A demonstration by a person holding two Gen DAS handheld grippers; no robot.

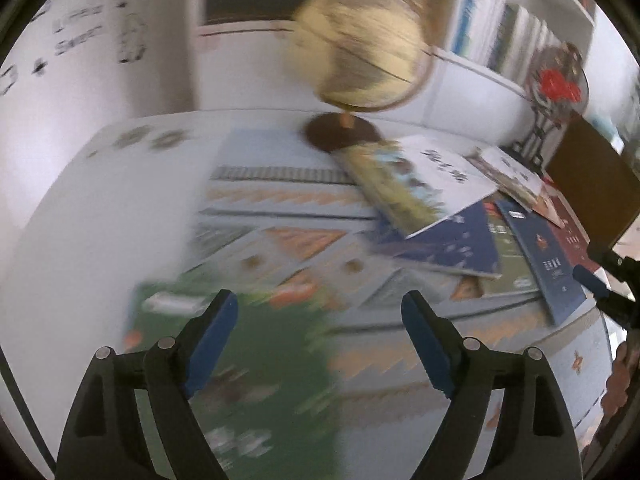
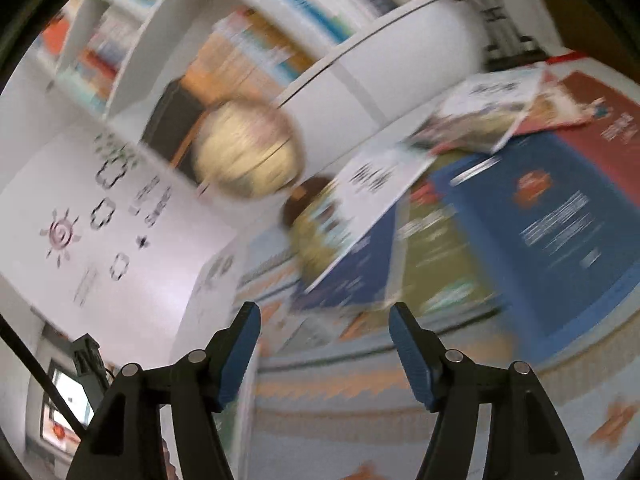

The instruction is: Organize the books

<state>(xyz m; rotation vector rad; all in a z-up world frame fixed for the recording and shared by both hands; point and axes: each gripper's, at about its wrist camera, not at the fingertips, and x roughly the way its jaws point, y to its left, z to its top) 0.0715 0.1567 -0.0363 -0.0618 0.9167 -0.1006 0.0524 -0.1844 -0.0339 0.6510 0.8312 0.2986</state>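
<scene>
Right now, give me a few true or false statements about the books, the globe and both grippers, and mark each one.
1. The left gripper is clamped on a book. False: its jaws stand open with nothing between them.
2. A globe stands behind the scattered books. True.
3. The books are stacked in one neat pile. False: they lie fanned and overlapping.
4. The right gripper is open and empty. True.
5. A green book lies below the left gripper. True.

Left gripper (image 1: pixel 320 312) angled steeply downward, its blue-padded fingers (image 1: pixel 212 340) spread wide with nothing between them. Right gripper (image 2: pixel 325 326) tilted more shallowly and rolled to one side, fingers (image 2: pixel 412 354) likewise parted and empty; its tip (image 1: pixel 592 280) shows at the left camera's right edge.
</scene>
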